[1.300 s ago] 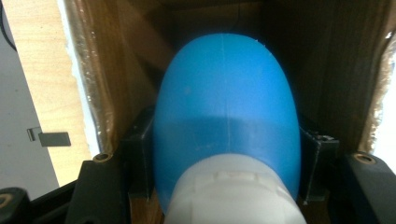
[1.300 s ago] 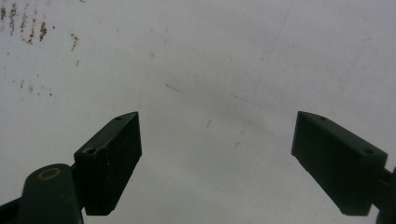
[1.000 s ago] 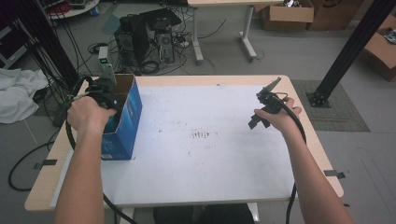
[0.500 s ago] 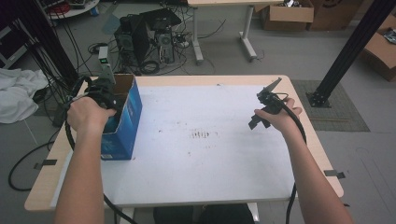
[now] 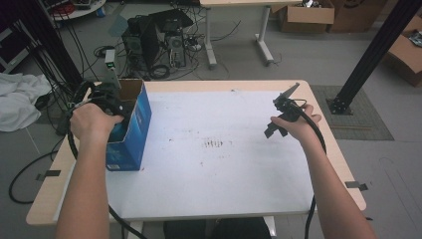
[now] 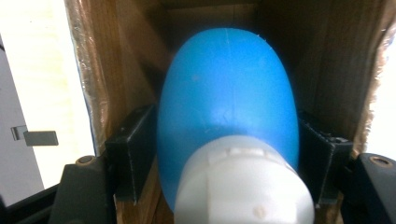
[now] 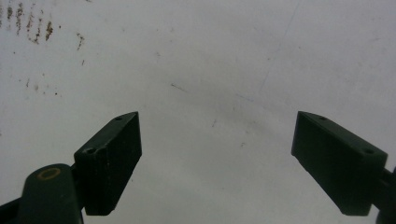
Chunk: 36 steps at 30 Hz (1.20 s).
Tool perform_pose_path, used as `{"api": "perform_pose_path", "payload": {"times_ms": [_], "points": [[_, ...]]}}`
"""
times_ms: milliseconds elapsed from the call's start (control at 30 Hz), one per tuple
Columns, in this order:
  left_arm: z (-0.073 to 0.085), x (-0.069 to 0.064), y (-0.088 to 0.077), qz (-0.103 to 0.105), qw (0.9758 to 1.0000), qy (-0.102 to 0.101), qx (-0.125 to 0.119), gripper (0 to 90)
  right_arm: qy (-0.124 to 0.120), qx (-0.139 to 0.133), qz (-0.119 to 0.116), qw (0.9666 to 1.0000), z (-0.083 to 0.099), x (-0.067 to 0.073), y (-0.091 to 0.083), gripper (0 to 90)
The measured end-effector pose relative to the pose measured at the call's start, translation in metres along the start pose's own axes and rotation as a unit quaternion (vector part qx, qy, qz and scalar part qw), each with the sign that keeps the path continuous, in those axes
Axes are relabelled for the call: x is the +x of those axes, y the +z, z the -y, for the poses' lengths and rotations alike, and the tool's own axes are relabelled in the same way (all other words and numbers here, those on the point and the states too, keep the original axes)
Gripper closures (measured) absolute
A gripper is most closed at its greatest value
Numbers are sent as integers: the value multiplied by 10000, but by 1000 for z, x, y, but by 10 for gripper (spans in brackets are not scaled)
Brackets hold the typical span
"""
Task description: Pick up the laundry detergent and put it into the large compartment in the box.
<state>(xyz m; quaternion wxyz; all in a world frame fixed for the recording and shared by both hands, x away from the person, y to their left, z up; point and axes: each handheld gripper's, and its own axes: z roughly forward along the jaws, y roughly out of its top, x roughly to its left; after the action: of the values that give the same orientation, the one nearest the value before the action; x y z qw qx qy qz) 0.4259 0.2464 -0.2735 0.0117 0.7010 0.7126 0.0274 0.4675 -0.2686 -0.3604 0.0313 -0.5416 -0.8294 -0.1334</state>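
White tabletop [image 5: 209, 169]; cardboard box [image 5: 133, 127], smooth blue bulb [image 6: 227, 93].

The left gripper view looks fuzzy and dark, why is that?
In the left gripper view the blue bottle sits so near the lens that its white cap blurs, and the cardboard box walls shade it; bright glare burns out both side edges. The high view is evenly lit.
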Motion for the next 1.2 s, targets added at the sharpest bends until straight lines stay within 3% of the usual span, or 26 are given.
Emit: {"api": "perform_pose_path", "payload": {"times_ms": [333,567,833,967,1200], "points": [[3,-2,-22,-139,9999,-14,-100,285,6,-34,-11,10000,0,0,-2,163],[5,-11,-45,-256,9994,181,-158,271,-32,-66,-26,10000,0,2,-3,163],[7,-37,-67,-310,9976,568,-254,232,-9,-74,-20,10000,-1,4,-6,163],[9,-57,-70,-193,9960,830,-271,196,-9,-81,-20,10000,-2,6,-8,163],[15,-93,-72,-224,9903,1336,-304,156,-42,-56,-19,10000,0,8,-9,163]]}}
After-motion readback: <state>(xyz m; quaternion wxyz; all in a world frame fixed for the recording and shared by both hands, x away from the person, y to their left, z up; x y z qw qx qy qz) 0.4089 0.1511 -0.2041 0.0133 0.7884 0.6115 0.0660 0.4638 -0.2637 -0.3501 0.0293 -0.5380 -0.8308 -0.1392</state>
